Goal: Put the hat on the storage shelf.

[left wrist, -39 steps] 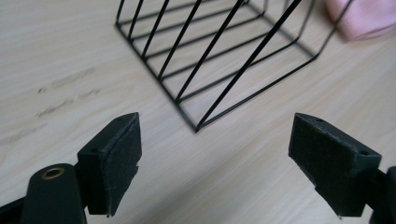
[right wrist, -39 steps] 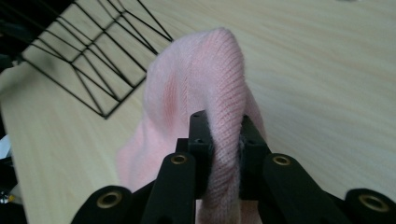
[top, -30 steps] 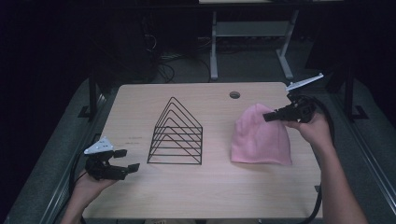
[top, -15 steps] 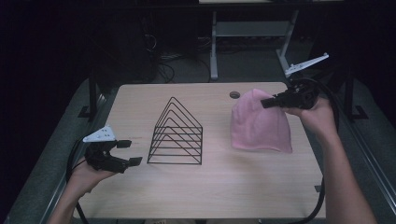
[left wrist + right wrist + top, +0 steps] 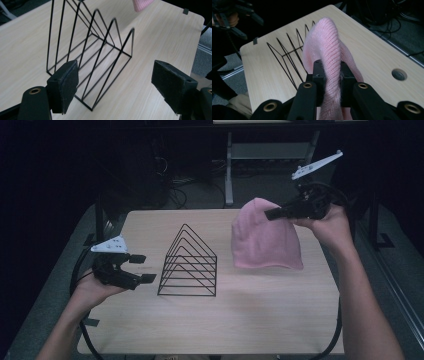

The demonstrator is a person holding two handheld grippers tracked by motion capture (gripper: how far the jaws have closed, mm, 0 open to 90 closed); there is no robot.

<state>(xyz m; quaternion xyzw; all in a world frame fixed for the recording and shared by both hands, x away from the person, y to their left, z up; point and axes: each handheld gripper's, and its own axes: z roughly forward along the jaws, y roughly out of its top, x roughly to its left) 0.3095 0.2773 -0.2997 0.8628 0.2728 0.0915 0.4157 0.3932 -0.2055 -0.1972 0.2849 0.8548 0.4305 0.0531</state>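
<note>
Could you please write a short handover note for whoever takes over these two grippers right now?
Right gripper: shut on the pink hat, pinching a fold of it and holding its top up off the table; the hat's lower edge seems to rest on the wood.
Left gripper: open, holding nothing, hovering beside the left side of the wire rack.
The rack stands upright near the table's middle, with nothing on it.
Done: hat gripped and partly raised.
Left, probably: carry the hat to the rack and set it on or over it, with the left gripper ready to steady the rack.
</note>
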